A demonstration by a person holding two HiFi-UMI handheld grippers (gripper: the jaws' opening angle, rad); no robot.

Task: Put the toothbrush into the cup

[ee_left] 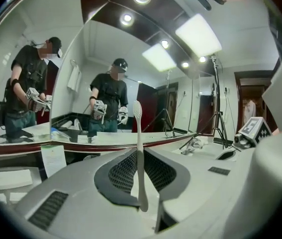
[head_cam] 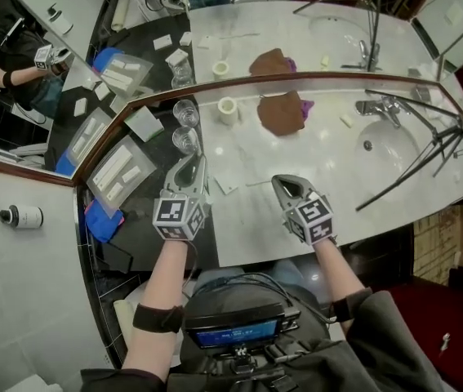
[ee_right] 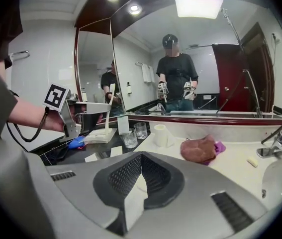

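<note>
Well short of the white cup on the marble table, the toothbrush is gripped upright by the left hand-held gripper, head up. Slim, stiff, smooth white plastic: judged light & prob. slippery, best held mid-handle. Right hand-held gripper, nearer than the cup, is clenched shut w/ nothing in it.

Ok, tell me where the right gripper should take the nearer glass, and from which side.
Take the nearer glass low on its round wall, coming level from its right, the marble side. It stands upright, mouth to stay free; the second glass is behind it, the left gripper with the toothbrush in front. Open the shut right gripper first.
</note>
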